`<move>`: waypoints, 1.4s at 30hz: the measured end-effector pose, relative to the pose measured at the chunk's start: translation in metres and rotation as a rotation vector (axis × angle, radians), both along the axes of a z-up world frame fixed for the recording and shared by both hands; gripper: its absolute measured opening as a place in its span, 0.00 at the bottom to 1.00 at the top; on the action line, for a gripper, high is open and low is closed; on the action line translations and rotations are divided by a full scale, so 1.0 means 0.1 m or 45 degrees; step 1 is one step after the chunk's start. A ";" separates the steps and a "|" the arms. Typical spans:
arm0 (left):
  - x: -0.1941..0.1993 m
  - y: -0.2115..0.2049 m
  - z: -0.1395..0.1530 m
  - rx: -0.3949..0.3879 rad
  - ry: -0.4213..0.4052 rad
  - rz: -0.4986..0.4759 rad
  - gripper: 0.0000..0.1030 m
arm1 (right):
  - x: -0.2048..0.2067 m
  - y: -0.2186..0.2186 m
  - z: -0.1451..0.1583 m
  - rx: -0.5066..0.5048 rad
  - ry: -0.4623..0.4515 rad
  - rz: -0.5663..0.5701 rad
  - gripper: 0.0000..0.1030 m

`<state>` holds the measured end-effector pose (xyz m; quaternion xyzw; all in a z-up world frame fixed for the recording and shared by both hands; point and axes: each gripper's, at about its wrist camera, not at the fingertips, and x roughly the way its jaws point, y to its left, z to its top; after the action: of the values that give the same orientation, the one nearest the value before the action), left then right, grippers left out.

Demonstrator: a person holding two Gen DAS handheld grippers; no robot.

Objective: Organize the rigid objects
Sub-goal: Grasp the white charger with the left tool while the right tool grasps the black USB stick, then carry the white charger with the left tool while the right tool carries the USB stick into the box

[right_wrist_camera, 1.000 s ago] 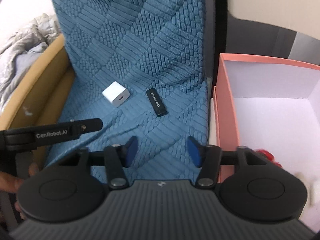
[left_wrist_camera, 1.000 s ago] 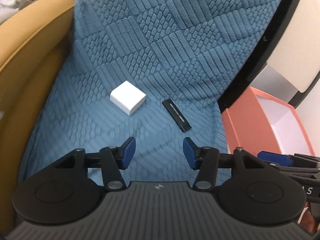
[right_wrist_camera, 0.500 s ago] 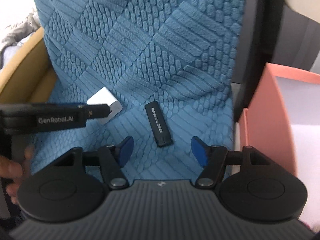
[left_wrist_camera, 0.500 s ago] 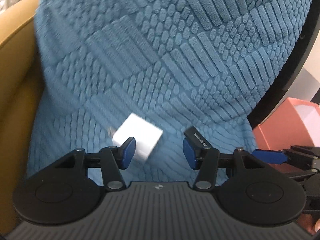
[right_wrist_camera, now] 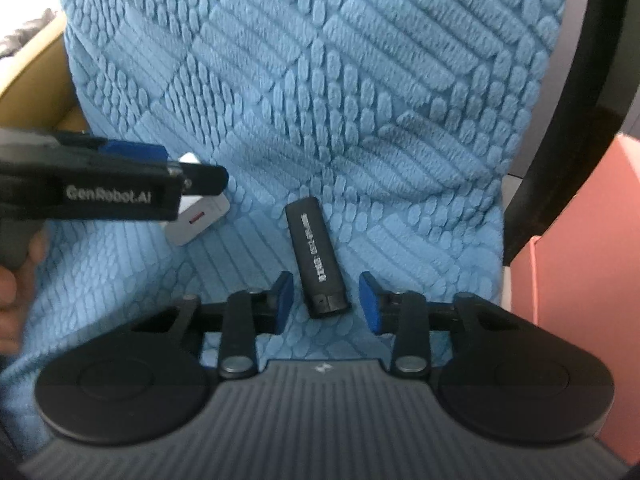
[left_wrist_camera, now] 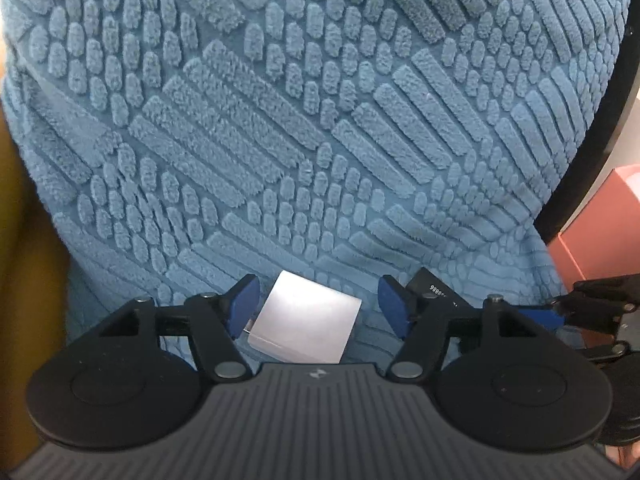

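A white cube charger (left_wrist_camera: 306,322) lies on the blue textured seat cover (left_wrist_camera: 320,120). My left gripper (left_wrist_camera: 318,304) is open, and the charger sits between its blue pads without being squeezed. A black stick-shaped device with white print (right_wrist_camera: 318,256) lies on the cover (right_wrist_camera: 360,100). My right gripper (right_wrist_camera: 326,300) is open, and the device's near end lies between its pads. The charger (right_wrist_camera: 198,218) also shows in the right wrist view, partly hidden by the left gripper's finger. The black device's end (left_wrist_camera: 434,290) shows behind the left gripper's right pad.
A pink box (right_wrist_camera: 576,280) stands to the right of the seat, beyond a black chair frame (right_wrist_camera: 560,120). A tan padded edge (right_wrist_camera: 32,68) runs along the left. My hand (right_wrist_camera: 16,280) holds the left gripper's handle.
Both grippers have moved forward and down to the seat. The charger is now between the left pads and the black device's end between the right pads. Both stay open.
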<state>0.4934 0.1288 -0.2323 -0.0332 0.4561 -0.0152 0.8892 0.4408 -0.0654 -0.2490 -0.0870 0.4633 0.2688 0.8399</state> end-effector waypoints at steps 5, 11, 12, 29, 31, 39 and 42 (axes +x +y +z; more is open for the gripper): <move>0.13 0.07 -0.09 -0.029 0.040 -0.014 0.69 | -0.01 0.05 -0.03 -0.027 -0.055 0.006 0.29; 0.13 0.03 -0.18 0.011 0.086 -0.053 0.69 | -0.03 0.09 -0.04 -0.037 -0.058 -0.019 0.27; 0.13 0.01 -0.18 0.024 0.087 -0.060 0.69 | -0.03 0.08 -0.04 -0.036 -0.054 -0.026 0.27; 0.13 -0.10 -0.16 0.095 0.109 -0.067 0.60 | -0.30 -0.06 -0.01 -0.074 -0.019 -0.096 0.27; 0.12 -0.09 -0.14 0.081 0.111 -0.055 0.60 | -0.28 -0.08 0.01 -0.071 -0.008 -0.108 0.27; -0.06 -0.01 -0.05 0.019 0.097 0.015 0.59 | -0.40 -0.21 0.11 -0.055 0.027 -0.127 0.26; -0.18 0.02 -0.01 -0.020 0.093 0.048 0.59 | -0.48 -0.23 0.16 -0.058 0.025 -0.128 0.26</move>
<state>0.4758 0.1304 -0.2335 -0.0492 0.4874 -0.0008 0.8718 0.3931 -0.0888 -0.2332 -0.0798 0.4813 0.2166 0.8456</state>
